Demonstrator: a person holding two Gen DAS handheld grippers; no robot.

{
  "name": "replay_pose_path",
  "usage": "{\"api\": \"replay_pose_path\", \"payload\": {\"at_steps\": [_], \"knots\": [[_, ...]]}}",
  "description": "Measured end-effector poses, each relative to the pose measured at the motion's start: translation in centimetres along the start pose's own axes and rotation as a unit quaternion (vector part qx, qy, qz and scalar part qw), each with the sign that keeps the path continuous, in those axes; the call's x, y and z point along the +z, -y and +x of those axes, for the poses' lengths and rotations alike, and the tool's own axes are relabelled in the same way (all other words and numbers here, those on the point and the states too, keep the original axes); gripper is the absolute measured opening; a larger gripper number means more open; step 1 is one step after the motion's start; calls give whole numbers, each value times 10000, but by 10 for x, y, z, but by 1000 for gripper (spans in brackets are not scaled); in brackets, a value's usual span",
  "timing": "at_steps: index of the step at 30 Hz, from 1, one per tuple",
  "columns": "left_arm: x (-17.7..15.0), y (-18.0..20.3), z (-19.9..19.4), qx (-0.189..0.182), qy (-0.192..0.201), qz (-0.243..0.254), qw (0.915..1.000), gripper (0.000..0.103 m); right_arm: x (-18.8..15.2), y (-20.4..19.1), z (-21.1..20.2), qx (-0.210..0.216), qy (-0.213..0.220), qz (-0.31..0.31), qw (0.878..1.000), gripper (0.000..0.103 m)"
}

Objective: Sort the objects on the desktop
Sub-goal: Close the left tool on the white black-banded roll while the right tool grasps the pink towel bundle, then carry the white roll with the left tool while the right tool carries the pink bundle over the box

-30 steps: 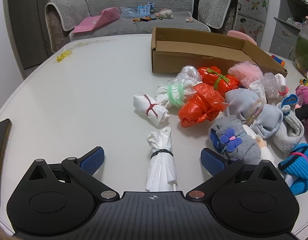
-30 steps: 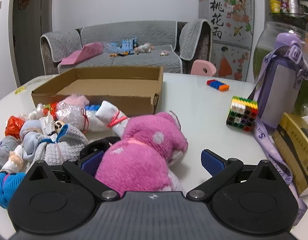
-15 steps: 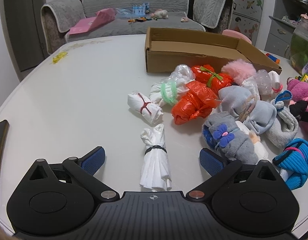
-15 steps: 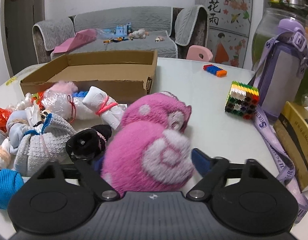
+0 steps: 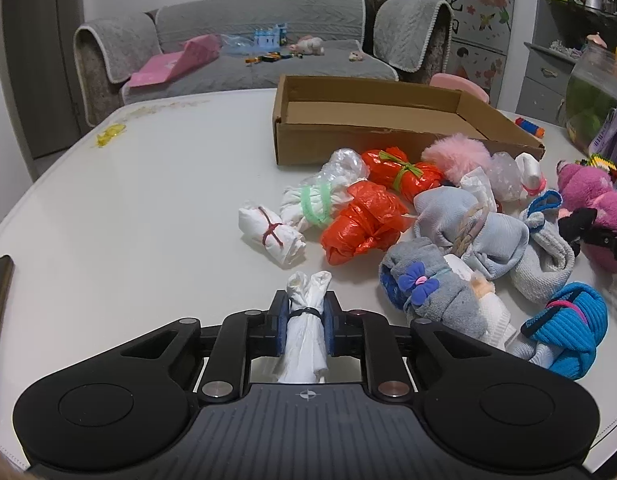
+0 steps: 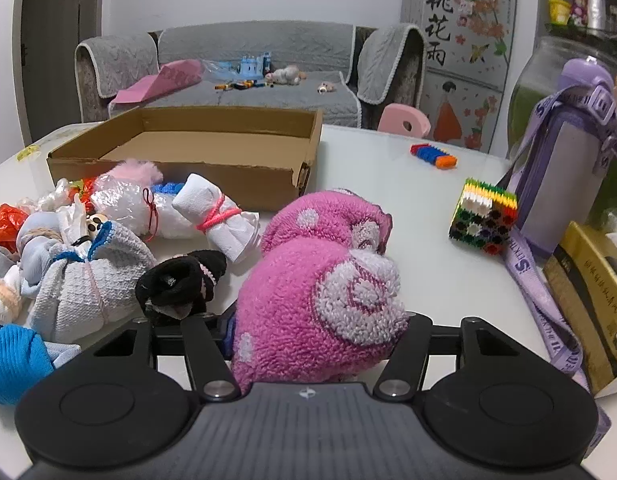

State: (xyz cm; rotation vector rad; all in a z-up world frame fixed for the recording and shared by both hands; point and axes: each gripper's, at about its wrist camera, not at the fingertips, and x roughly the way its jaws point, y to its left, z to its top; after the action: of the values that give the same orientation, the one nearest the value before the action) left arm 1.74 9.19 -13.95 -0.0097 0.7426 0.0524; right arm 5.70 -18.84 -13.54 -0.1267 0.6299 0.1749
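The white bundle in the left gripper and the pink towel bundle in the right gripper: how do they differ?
The white bundle is slim, smooth plastic tied with a black band; the pink towel bundle is fat, fluffy terry with pale spots and a swirl. The left gripper has just closed nearly shut on the white bundle; the right gripper has been closing and stands wider around the pink towel bundle. Both lie lengthwise between their jaws on the table.

Both grippers are matte black with blue jaw pads, silver pivot screws and a ribbed grey centre plate.
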Motion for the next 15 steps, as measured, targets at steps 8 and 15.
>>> {"api": "replay_pose_path", "payload": {"at_steps": [8, 15], "knots": [[5, 5, -15, 199, 338, 145, 9991, 20, 2, 7, -14, 55, 320, 67, 9995, 53], [46, -7, -52, 256, 807, 38, 9964, 20, 13, 23, -33, 168, 738, 259, 9968, 53]]}}
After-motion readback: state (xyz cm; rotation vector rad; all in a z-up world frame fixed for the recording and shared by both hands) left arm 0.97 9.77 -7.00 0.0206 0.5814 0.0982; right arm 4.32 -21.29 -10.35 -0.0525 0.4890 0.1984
